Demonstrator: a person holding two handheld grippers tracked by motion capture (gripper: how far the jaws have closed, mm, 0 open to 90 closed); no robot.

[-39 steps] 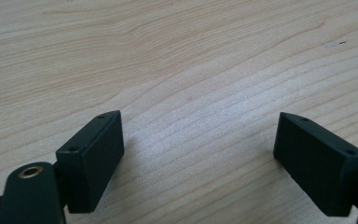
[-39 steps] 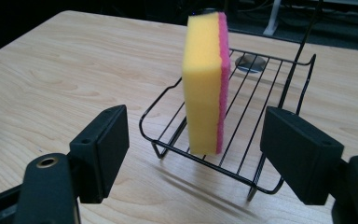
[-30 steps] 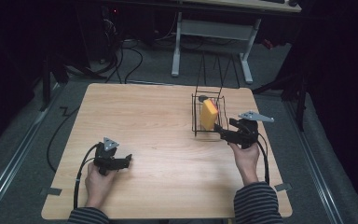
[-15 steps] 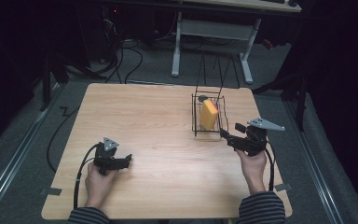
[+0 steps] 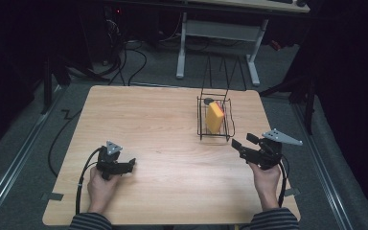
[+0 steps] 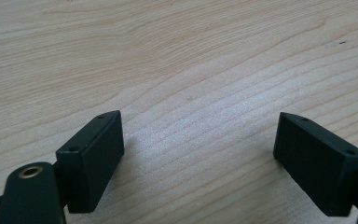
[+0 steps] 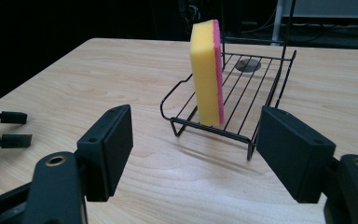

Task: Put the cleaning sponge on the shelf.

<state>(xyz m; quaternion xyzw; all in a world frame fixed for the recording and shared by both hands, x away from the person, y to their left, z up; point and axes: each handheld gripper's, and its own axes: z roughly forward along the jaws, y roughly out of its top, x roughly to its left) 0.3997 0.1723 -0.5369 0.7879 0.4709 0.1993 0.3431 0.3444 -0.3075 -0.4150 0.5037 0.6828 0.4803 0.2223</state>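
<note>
Dim room: grey floor [image 5: 24,143] around the wooden table [image 5: 148,124], cables [image 5: 134,52] and a white-legged desk [image 5: 220,33] behind

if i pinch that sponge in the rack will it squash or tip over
The sponge looks like soft yellow foam with a thin pink scrub layer, so it would probably squash between the jaws and weigh little. It stands on edge in the wire rack, tall and narrow, so a sideways nudge would likely topple it. The rack looks light too and may slide on the table.
</note>
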